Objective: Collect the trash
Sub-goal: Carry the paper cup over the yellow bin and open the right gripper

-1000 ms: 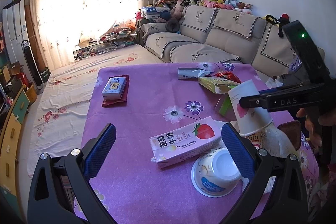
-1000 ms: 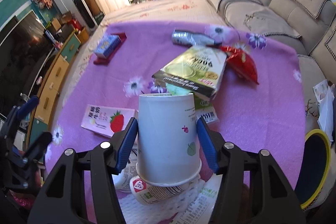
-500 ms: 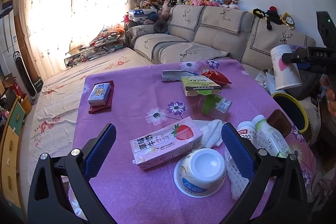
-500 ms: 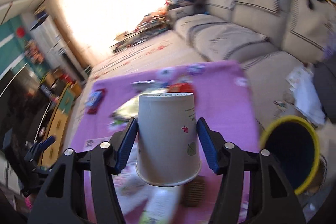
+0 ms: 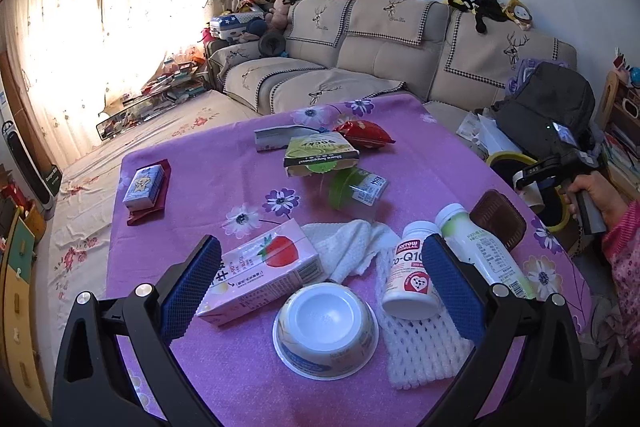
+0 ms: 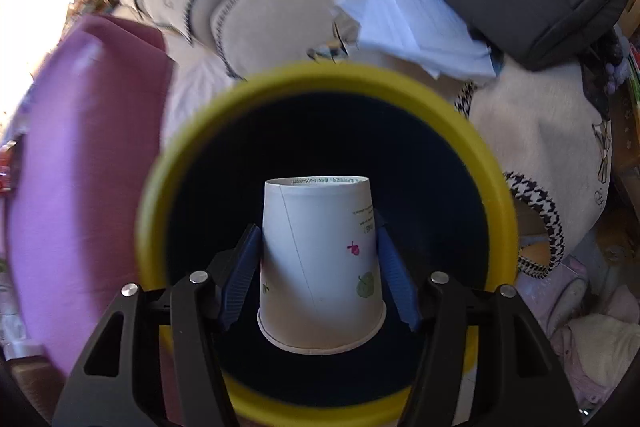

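Right hand-held gripper (image 6: 319,267): clenched on paper cup (image 6: 320,263), poised over yellow-rimmed bin (image 6: 192,131) for dropping; left hand-held gripper (image 5: 320,287): released above bench (image 5: 208,167) litter, ready for bowl (image 5: 325,335).

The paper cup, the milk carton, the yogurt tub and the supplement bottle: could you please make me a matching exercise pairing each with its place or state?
Things:
1. paper cup
2. strawberry milk carton
3. yogurt tub
4. supplement bottle

Places or states:
A. upside down on the purple tablecloth
B. lying partly on white foam netting
C. held in the right gripper over the yellow-rimmed bin
D. lying flat beside a white cloth

Pairs: 1-C, 2-D, 3-A, 4-B
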Tool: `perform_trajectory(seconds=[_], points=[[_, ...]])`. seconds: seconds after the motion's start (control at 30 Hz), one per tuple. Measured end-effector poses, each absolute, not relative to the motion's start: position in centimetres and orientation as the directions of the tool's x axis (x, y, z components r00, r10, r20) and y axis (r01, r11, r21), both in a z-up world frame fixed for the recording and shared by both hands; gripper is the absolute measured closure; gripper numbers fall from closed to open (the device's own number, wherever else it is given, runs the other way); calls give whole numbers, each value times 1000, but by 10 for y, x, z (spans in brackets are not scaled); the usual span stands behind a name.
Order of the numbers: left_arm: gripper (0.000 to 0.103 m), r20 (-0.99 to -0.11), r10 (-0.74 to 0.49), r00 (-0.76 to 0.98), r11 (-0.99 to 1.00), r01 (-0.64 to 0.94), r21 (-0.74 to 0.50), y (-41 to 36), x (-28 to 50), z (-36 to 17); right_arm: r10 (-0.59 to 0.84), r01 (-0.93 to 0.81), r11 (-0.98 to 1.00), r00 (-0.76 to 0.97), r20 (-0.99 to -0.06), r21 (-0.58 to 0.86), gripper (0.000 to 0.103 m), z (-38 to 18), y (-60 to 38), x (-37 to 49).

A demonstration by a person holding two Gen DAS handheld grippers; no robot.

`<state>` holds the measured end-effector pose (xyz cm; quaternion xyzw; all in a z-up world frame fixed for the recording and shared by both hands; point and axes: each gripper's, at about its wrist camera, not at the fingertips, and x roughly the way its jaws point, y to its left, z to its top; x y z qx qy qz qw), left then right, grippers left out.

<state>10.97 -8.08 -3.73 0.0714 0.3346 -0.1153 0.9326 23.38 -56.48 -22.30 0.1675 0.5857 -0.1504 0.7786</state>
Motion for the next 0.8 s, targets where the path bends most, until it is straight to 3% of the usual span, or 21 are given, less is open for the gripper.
perform_trajectory(seconds=[0.1,0.2,0.3,0.7,0.8], points=[[4,-658,-177,732,954,293,70,-91,111,-43,-33,444,893,233,-972,76,45,-242,-570,237],[4,-668,-188,720,945,318,78,-101,112,-47,-23,449,890,211,-977,76,37,-251,-572,239],[4,-675,-212,706,935,348,70,-110,112,-50,-27,447,891,221,-975,77,36,-248,-569,237],[4,-714,-383,586,828,561,16,-219,113,-46,-74,416,902,414,-907,116,36,-176,-550,171],[11,-738,-389,551,804,594,20,-255,116,-54,-95,404,908,454,-886,110,36,-159,-547,153]])
